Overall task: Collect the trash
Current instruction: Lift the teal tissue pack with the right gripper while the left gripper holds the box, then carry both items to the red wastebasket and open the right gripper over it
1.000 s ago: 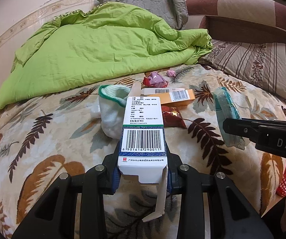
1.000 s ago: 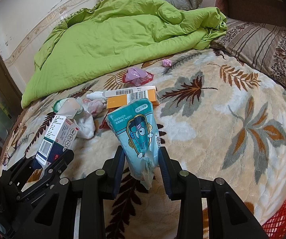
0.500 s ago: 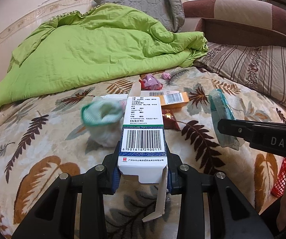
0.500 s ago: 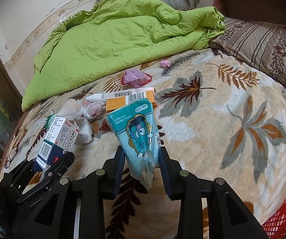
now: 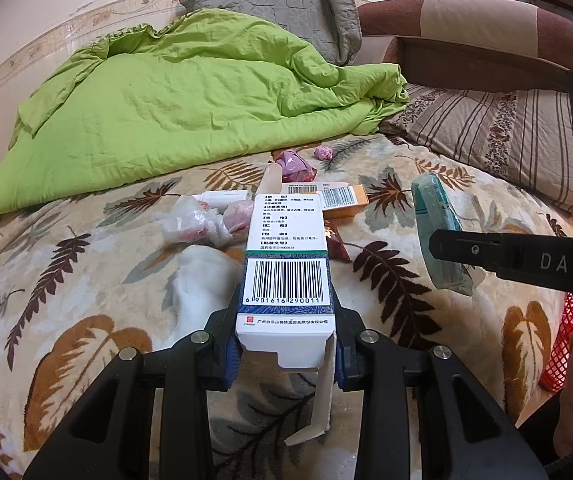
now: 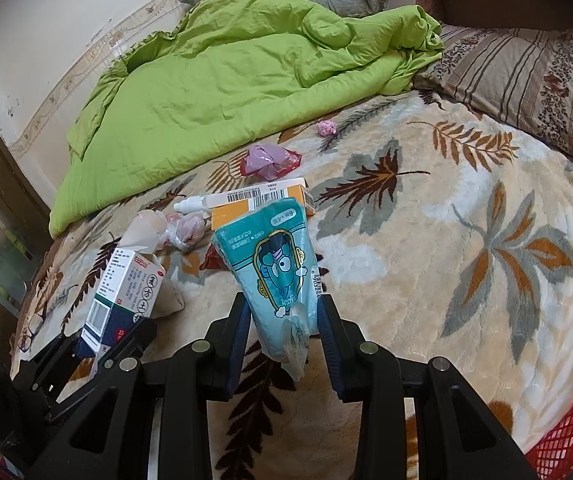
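My left gripper (image 5: 286,322) is shut on a white and blue medicine box (image 5: 286,264) with a barcode, held above the leaf-patterned bed. Its open flap hangs down. My right gripper (image 6: 282,320) is shut on a teal tissue packet (image 6: 278,276) with a cartoon print. Each gripper shows in the other view: the packet (image 5: 434,224) at the right, the box (image 6: 126,288) at the lower left. Ahead on the blanket lie an orange box (image 6: 262,200), a purple wrapper (image 6: 270,158), a pink paper ball (image 6: 326,128), crumpled clear plastic (image 5: 194,224) and a dark red wrapper (image 5: 336,244).
A white sock (image 5: 202,280) lies flat just left of the held box. A green quilt (image 5: 174,100) covers the far half of the bed, with a striped pillow (image 5: 506,132) to the right. A red mesh basket (image 6: 566,440) stands off the bed's near right edge.
The sock with the green cuff, upright beside the box a second ago, has tipped over and lies flat, uncovering the crumpled plastic. Both grippers keep their hold and have shifted slightly.
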The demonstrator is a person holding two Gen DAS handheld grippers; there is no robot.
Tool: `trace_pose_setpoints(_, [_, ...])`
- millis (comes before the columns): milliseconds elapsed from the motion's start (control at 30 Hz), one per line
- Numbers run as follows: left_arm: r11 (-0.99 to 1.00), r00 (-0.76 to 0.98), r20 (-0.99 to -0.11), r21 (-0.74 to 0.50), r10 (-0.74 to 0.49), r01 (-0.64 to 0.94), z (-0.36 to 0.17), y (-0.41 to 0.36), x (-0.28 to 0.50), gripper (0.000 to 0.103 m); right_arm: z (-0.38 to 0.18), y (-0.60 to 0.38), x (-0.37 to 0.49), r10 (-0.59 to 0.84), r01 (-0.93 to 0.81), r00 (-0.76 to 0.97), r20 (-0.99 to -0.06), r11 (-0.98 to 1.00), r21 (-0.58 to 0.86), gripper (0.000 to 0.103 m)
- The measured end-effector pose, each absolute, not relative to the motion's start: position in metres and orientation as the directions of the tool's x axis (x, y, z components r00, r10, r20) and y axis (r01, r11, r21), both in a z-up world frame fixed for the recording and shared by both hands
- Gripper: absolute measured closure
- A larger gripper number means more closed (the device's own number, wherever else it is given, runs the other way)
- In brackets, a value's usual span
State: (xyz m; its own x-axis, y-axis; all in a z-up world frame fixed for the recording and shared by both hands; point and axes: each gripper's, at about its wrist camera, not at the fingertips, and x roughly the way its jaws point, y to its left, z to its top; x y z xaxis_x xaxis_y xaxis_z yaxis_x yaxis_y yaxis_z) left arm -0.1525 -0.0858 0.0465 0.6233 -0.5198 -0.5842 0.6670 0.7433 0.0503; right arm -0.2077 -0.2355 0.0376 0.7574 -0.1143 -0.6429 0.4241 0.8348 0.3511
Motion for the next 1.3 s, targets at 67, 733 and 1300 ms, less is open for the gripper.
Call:
trace_pose_setpoints(67, [0.743,0.622,-0.584,0.049,-0.521,0.668,0.047,-0.086,-0.152,0.070,0.039,-0.236,-0.209,-0.114,0.424,0.762,-0.637,0.831,0.359,0.066])
trace_pose_setpoints(733, [0.699,0.553,-0.596,-0.020,-0.583,0.715,0.059,-0.078,-0.181,0.070,0.066,-0.210,-0.278,-0.140,0.420,0.814,-0.564,0.812,0.405,0.066])
trace_pose_setpoints(1300, [0.536,0.422,-0.586,-0.026,-0.692,0.844,0.108,-0.122,-0.243,0.070,0.105,-0.246,-0.387,-0.212,0.455,0.858,-0.467,0.736,0.501,0.066])
